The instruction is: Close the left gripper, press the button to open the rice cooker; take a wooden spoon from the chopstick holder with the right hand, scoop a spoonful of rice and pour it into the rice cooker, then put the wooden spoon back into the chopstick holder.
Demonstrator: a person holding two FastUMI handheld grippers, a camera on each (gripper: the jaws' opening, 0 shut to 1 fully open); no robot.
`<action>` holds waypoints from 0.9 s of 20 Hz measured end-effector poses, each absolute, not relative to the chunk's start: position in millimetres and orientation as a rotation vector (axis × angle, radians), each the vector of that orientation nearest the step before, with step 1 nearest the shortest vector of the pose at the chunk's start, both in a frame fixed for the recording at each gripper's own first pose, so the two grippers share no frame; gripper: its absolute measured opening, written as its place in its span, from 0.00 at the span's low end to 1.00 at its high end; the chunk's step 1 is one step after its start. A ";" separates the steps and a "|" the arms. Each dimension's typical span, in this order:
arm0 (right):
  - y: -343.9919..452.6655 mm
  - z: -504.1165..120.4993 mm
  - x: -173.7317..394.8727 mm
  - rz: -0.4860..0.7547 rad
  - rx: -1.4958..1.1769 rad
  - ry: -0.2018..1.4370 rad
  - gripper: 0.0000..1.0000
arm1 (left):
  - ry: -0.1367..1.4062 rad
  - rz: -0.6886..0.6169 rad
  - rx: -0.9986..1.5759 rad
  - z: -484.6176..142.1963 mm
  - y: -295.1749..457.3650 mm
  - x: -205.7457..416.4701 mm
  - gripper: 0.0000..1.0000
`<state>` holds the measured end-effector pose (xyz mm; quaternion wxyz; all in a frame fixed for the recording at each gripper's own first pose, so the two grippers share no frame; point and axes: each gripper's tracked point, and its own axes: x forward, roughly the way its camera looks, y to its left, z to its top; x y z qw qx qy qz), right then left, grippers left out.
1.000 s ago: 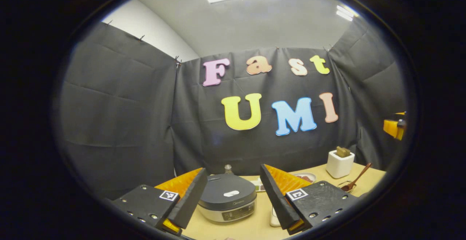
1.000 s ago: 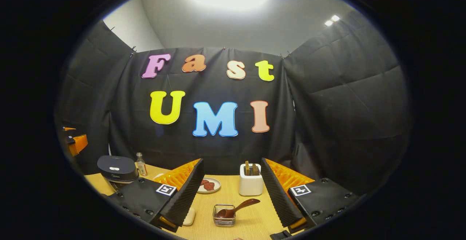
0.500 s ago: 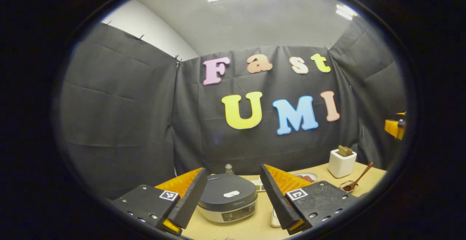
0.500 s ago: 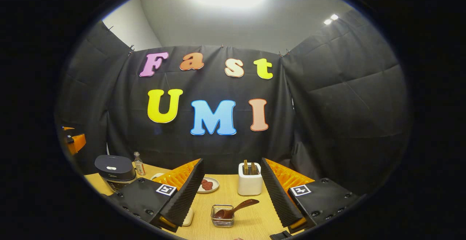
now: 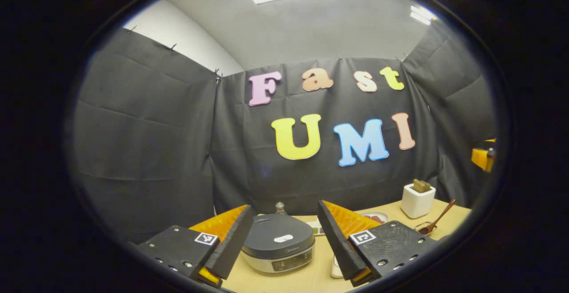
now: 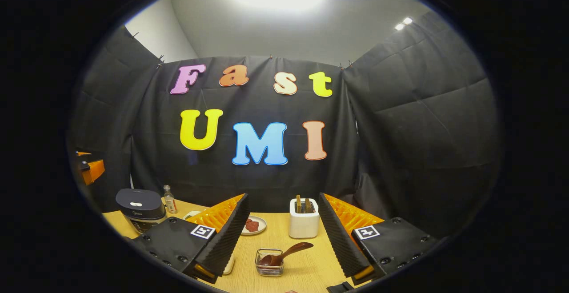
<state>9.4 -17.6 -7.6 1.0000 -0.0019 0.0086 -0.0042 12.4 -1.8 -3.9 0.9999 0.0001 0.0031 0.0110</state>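
Both claws are spread wide, so the left gripper (image 5: 281,250) must first squeeze together, then push the rice cooker (image 5: 278,246) button (image 5: 283,238).

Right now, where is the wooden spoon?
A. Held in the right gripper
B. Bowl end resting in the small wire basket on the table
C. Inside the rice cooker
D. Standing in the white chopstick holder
B: in the right gripper view the wooden spoon leans with its bowl in the wire basket, in front of the white chopstick holder, between the open fingers of the right gripper.
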 end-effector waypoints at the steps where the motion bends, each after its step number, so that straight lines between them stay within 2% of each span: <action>1: -19.8 -7.9 8.1 -0.007 -0.004 0.018 0.98 | 0.003 0.028 0.002 -1.8 -0.9 11.4 0.91; 6: -31.9 -11.9 3.4 0.011 -0.016 0.018 0.98 | -0.006 0.048 0.025 3.0 -5.0 9.5 0.91; 8: -38.2 -14.1 3.2 0.021 -0.019 0.021 0.98 | 0.000 0.060 0.020 5.7 -7.1 9.4 0.82; 10: -44.5 -16.6 2.7 0.038 -0.029 0.019 0.97 | 0.010 0.069 0.006 5.5 -10.4 9.4 0.82; 13: -48.7 -20.5 3.4 0.067 -0.040 0.015 0.98 | 0.008 0.098 -0.001 7.3 -5.9 14.1 0.56; 15: -51.6 -28.3 4.8 0.068 -0.044 0.036 0.98 | 0.011 0.083 -0.010 4.3 -6.2 21.1 0.54; 18: -46.9 -30.3 5.5 0.068 -0.028 0.042 0.98 | 0.037 0.072 -0.021 -11.4 -2.5 37.5 0.33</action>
